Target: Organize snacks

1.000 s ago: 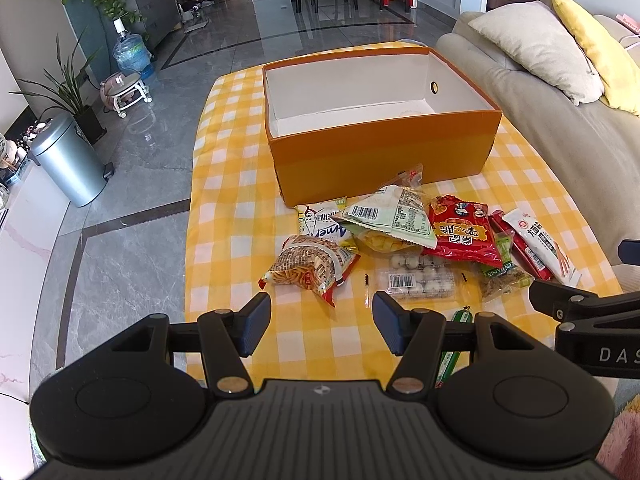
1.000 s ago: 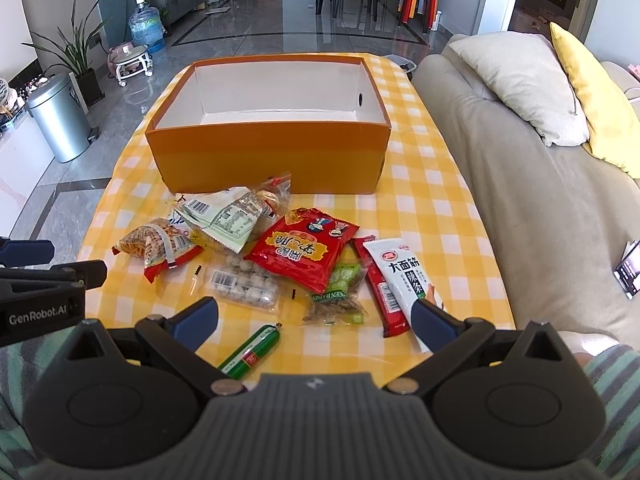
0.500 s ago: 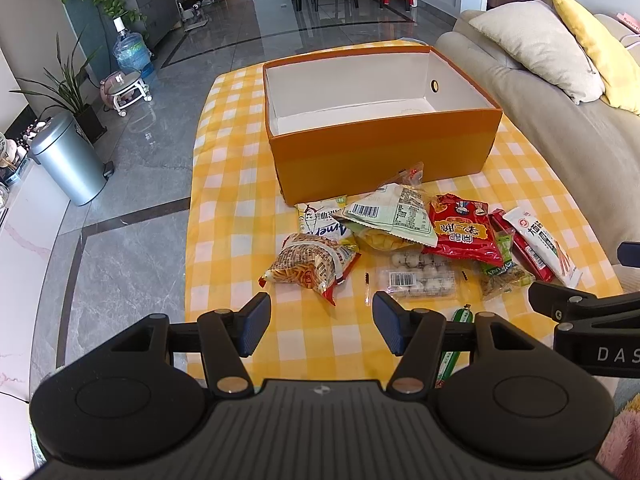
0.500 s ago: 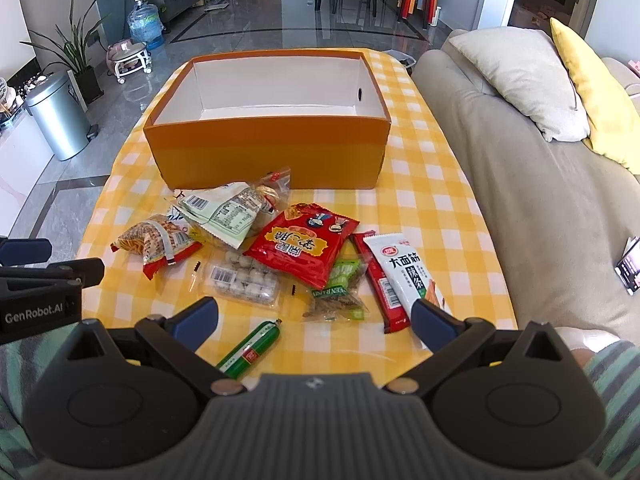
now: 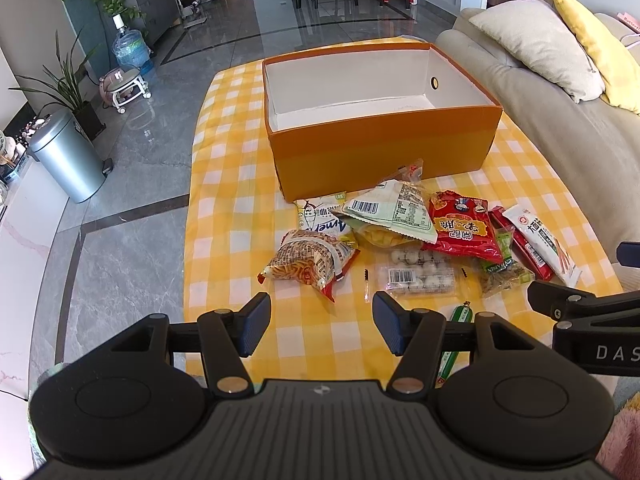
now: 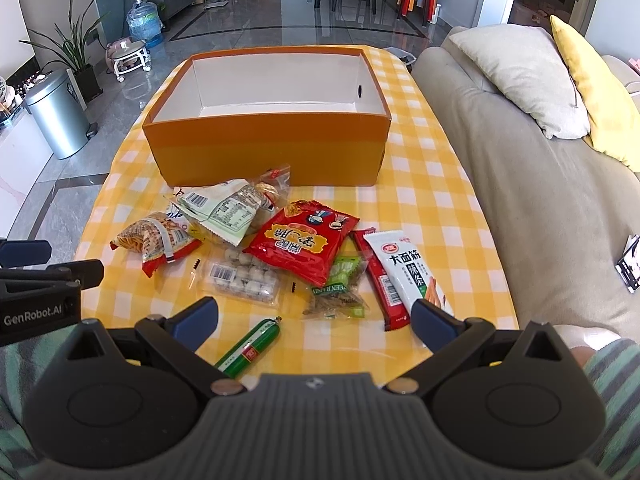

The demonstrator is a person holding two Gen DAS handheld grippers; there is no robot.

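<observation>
The left gripper and the right gripper both stand open above the near table edge, holding nothing; the snacks lie in a heap just before the empty orange box.

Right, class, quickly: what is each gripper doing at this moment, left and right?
Left gripper: open, holding nothing, above the tablecloth.
Right gripper: open wide, holding nothing, above the sausage.
</observation>
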